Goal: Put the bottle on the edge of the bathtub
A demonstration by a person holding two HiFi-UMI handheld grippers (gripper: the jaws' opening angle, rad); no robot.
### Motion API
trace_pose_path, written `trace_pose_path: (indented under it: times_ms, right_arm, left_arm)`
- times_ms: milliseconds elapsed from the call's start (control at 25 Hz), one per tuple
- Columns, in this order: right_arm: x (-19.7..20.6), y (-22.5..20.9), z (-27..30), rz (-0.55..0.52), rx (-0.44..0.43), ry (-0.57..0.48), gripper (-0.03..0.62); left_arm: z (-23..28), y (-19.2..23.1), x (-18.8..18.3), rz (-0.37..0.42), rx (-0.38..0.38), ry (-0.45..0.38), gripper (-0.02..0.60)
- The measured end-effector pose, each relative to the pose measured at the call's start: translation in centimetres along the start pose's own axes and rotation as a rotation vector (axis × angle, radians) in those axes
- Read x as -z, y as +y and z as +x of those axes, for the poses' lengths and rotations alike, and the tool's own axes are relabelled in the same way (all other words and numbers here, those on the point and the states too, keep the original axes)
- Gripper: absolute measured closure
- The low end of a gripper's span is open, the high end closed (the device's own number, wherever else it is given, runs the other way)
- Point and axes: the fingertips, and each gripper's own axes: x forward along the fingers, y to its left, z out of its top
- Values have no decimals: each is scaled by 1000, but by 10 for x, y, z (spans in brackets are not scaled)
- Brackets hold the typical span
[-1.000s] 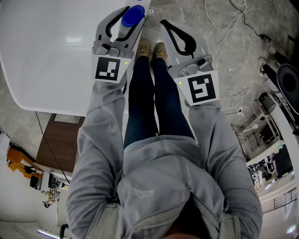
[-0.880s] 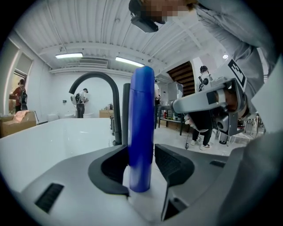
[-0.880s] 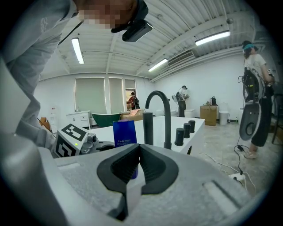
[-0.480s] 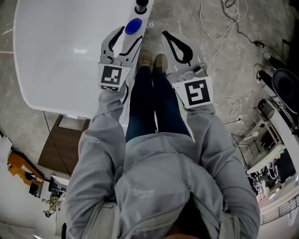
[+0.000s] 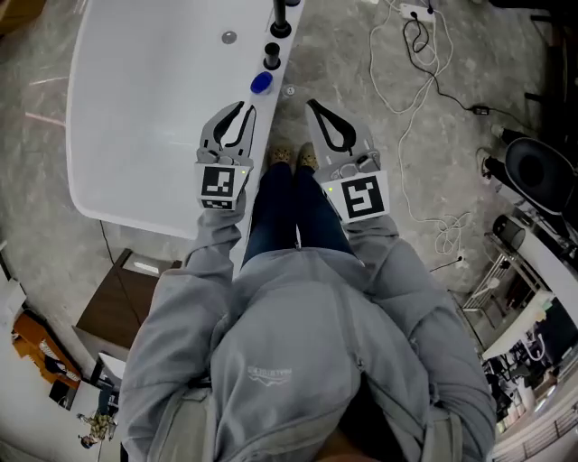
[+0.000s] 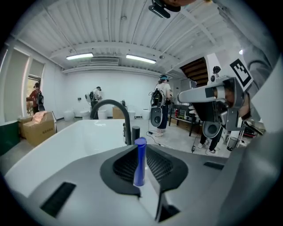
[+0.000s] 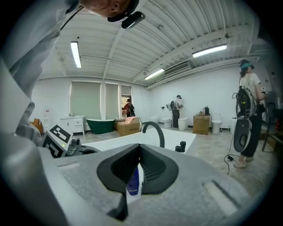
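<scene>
A slim blue bottle (image 5: 261,83) stands upright on the rim of the white bathtub (image 5: 135,135), just short of the black faucet (image 5: 282,23). My left gripper (image 5: 242,108) sits a little behind it, over the rim, and does not touch it. Its jaws are closing to a narrow gap with nothing between them. In the left gripper view the bottle (image 6: 139,161) shows through that gap, beyond the fingertips. My right gripper (image 5: 312,105) hangs beside the tub over the floor, shut and empty. The bottle (image 7: 134,182) shows past its jaws in the right gripper view.
A black knob (image 5: 271,56) stands on the rim between bottle and faucet, and a drain (image 5: 229,37) lies in the tub. White cables (image 5: 411,54) trail over the stone floor at right. My feet (image 5: 293,158) are close to the tub's side. People stand far off in the room.
The left gripper has let go of the bottle and drawn back. The bottle now stands alone on the rim. The left jaws spread, then narrowed again. The head view has pulled back.
</scene>
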Motion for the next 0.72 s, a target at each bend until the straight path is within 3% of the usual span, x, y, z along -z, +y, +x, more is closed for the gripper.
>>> trace_pose_path:
  times_ms: [240,400,720]
  right_arm:
    - [-42,-9,-25,-27,50,-15,592]
    - [-71,-15,-42,-26,96,-42,592]
    - [-119,-24,-73,11,168,-99,592]
  left_arm:
    - [-30,-9,-62,-19,-16,-54,575]
    - [-42,-28,-104,1,11,-88,575]
    - [-69,-62,-192,-33,41,-214,577]
